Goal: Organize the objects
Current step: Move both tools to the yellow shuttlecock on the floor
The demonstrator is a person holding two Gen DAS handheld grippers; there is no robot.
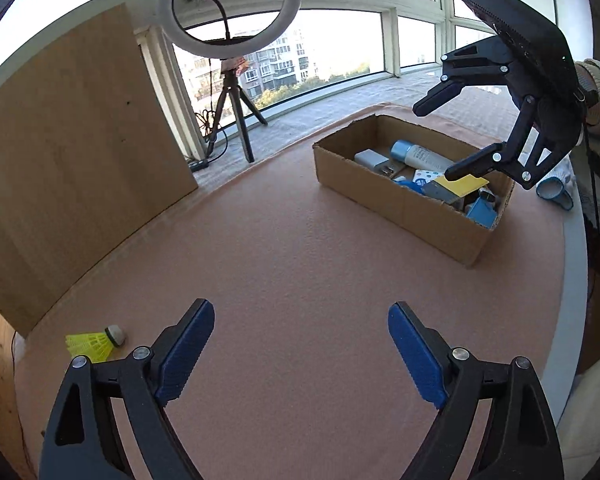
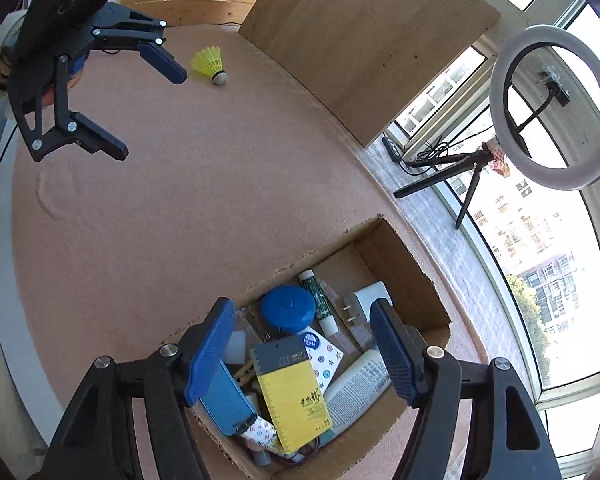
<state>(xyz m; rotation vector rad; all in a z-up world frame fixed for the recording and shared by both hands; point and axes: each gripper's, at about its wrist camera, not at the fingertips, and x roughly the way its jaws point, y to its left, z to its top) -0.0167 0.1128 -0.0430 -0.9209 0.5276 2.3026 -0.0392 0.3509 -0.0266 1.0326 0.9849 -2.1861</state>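
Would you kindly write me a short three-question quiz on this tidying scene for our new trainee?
1. True or false: the yellow shuttlecock already lies inside the cardboard box.
2. Which claw hangs over the box: A) the left claw, B) the right claw, C) neither?
3. Fill in: the notepad lying on top of the items in the box is grey and ____.

Key
1. False: it lies on the pink mat, near the left claw.
2. B, with its jaws open and nothing between them.
3. Yellow.
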